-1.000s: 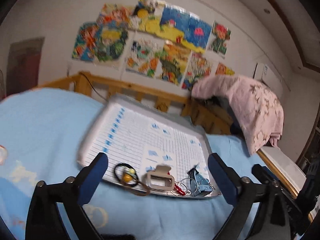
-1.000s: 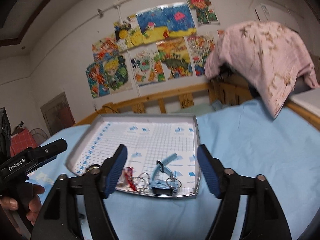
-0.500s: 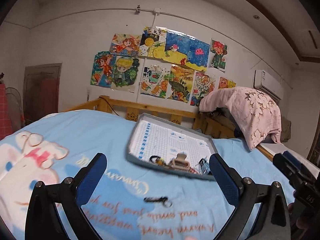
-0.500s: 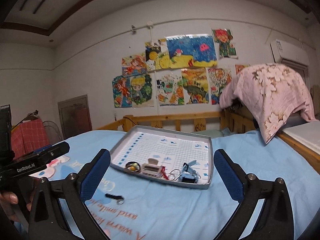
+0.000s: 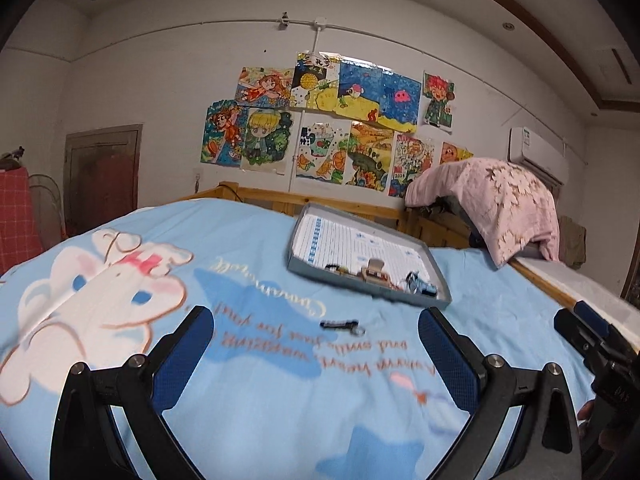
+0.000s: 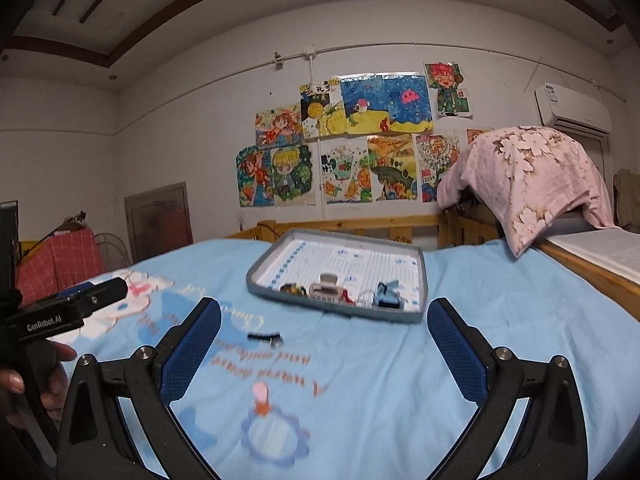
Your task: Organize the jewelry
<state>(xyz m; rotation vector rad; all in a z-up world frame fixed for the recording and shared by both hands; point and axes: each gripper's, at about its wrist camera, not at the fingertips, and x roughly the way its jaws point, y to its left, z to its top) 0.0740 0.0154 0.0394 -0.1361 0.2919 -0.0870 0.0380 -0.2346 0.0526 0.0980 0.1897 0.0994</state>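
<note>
Tray (image 6: 256,276) contents: small pieces bunched along its near rim, too blurred to name.
Dark item on bedspread (image 6: 264,338): blurred; clasp or keyring, cannot tell.
Hand (image 6: 48,380): cut off by the left edge.
Bedspread lettering (image 5: 304,344): smeared, unreadable.

White wall (image 5: 160,92) hung with colourful drawings (image 5: 332,128); wooden bed rail (image 6: 352,226), blue cartoon bedsheet (image 5: 248,360).

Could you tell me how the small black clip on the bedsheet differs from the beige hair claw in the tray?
The black clip lies alone on the bare blue sheet; the beige hair claw sits inside the grey tray among other pieces. The clip is slim and dark, the claw bulkier and pale. Neither is held.
</note>
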